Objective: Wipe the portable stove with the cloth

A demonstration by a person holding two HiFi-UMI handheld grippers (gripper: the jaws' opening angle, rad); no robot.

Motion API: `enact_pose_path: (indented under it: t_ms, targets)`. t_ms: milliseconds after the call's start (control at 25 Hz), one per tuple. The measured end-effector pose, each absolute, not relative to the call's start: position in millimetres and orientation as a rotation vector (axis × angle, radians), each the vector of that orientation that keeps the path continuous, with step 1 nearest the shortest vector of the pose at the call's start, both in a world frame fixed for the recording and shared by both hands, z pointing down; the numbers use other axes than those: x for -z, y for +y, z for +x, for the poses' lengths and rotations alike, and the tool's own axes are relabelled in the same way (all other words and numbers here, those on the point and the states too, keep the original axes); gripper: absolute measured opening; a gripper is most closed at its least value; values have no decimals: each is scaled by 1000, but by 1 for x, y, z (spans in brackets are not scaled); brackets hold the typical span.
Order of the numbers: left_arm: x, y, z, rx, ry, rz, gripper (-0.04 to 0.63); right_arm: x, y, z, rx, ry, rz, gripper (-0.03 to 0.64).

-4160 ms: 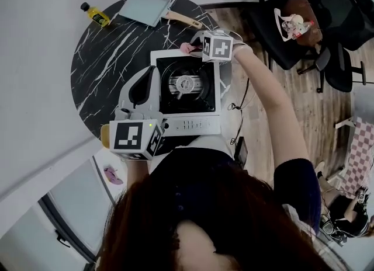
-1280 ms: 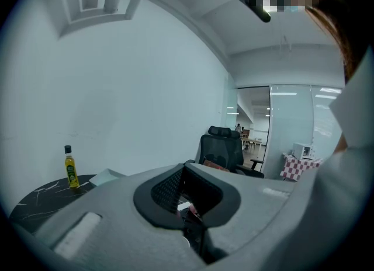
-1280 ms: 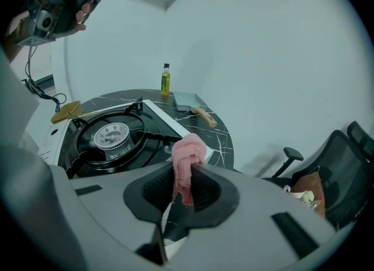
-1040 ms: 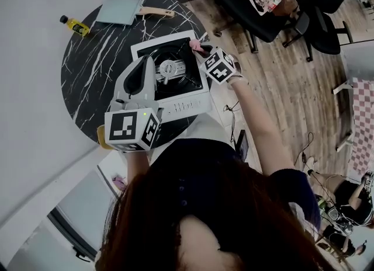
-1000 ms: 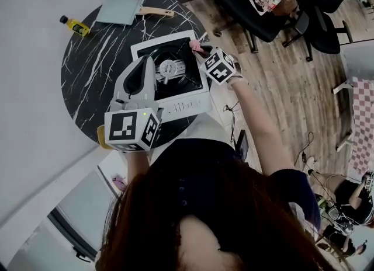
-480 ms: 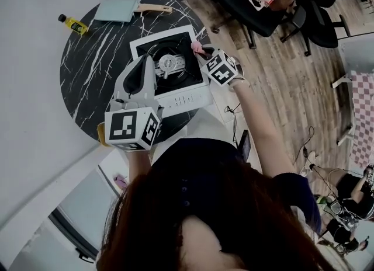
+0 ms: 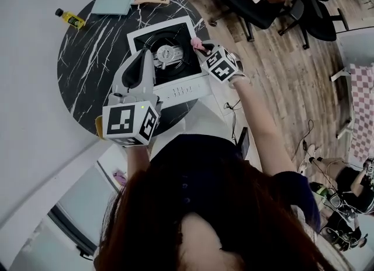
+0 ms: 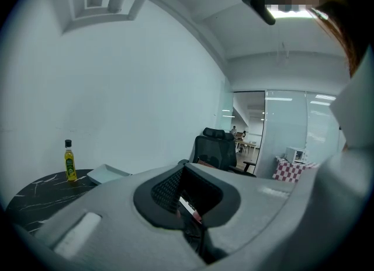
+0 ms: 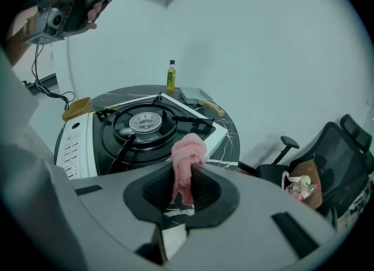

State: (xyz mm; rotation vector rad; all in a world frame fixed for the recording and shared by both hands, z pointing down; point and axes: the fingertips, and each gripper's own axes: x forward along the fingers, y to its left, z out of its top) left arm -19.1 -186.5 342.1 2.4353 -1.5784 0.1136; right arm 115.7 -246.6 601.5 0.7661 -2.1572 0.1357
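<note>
Right gripper view: right gripper [image 9: 184, 189] clamps the cloth [image 9: 188, 150] by a thin bunched end, liable to snag on pan supports [image 9: 188, 121] of the portable stove [image 9: 79, 134] and slip free; left gripper [image 7: 143, 55] closed, empty.

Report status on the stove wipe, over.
Right gripper shut on pink cloth, at portable stove's right edge; contact unclear. Left gripper shut, empty, held high above table. Nothing in the way.
</note>
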Motion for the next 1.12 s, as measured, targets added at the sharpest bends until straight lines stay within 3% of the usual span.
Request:
enact_pose_path:
  t_ms: [1120]
  targets:
    - [-340,-156,-7,-94,-1480,2501,9,-603,-192,128,-177,-2135,804,55]
